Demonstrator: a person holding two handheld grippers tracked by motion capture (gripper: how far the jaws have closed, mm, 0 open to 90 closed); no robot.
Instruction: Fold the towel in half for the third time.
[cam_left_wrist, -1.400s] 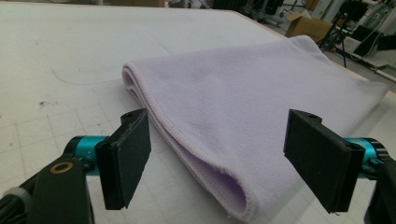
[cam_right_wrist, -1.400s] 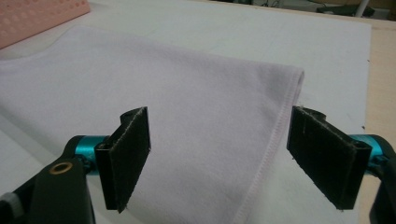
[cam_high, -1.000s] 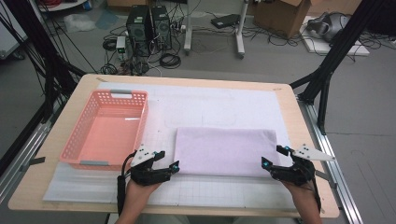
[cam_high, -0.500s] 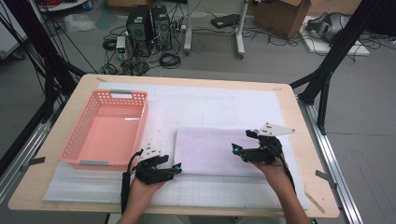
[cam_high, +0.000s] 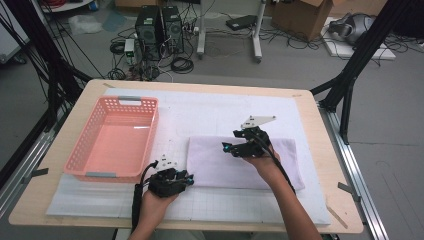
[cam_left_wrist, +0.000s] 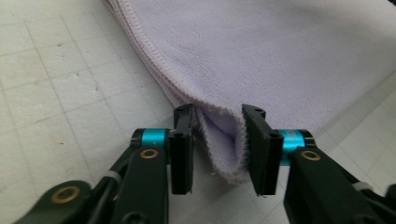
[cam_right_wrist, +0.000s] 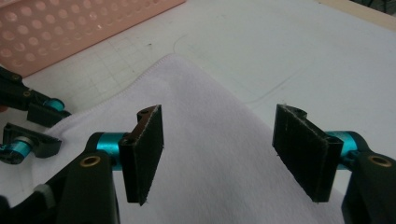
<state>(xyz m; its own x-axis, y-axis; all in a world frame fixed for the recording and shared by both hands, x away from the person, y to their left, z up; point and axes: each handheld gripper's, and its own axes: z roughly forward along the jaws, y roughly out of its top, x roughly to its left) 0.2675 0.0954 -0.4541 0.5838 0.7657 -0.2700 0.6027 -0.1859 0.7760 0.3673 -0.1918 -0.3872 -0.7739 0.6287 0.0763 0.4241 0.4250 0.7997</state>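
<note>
A lilac folded towel (cam_high: 215, 167) lies flat on the white gridded mat (cam_high: 225, 107). My left gripper (cam_high: 189, 178) lies low at the towel's near left corner. In the left gripper view its jaws (cam_left_wrist: 218, 111) straddle the raised corner of the towel (cam_left_wrist: 280, 56). They have just been closing: the corner touches one pad, and a thin gap remains at the other. My right gripper (cam_high: 228, 148) hovers over the towel's middle and points left. Its jaws (cam_right_wrist: 220, 112) have narrowed a little but stand wide apart above the towel (cam_right_wrist: 219, 158), with nothing between them.
A pink plastic basket (cam_high: 80, 150) stands empty on the mat's left side, its wall (cam_right_wrist: 70, 28) beyond the towel in the right gripper view. The left gripper's jaws (cam_right_wrist: 32, 126) show there too. Computer towers and cables lie on the floor behind the table.
My right gripper has swung left from the towel's near right corner to above its middle. The left gripper stayed put and its jaws narrowed around the towel's corner.
</note>
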